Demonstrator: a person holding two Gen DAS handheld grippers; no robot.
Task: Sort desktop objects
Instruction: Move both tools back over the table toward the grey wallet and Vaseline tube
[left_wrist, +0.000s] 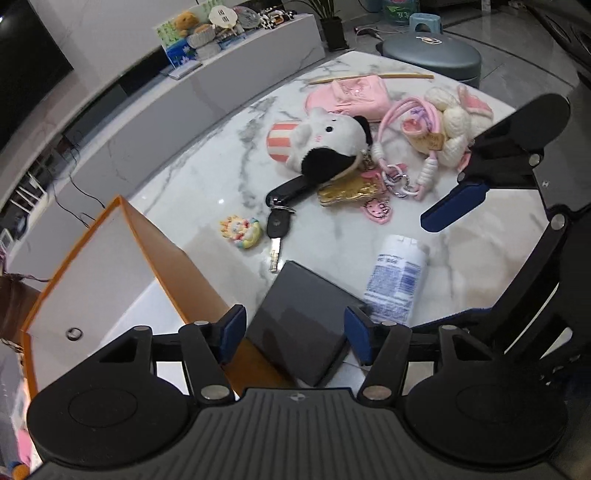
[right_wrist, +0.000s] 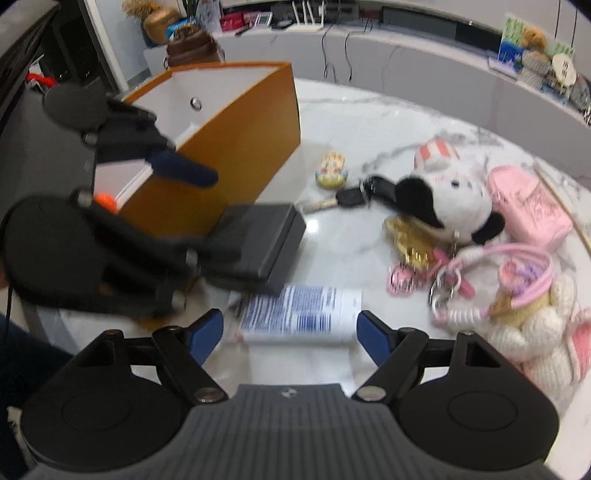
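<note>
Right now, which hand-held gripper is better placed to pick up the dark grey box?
Left. The left hand-held gripper is open with its fingers either side of the dark grey box; the right hand-held gripper faces the white bottle.

White marble tabletop (left_wrist: 207, 173) with grey veins, glossy under overhead light. Behind it, across the upper left of the left wrist view, a long low white cabinet (left_wrist: 236, 70) topped with knick-knacks and a dark television screen (left_wrist: 26, 62) at far left. Upper right: grey tiled floor (left_wrist: 517, 40), round grey-blue pouf (left_wrist: 432, 55), small blue stool (left_wrist: 424, 23), potted plant (left_wrist: 332, 22).
</note>
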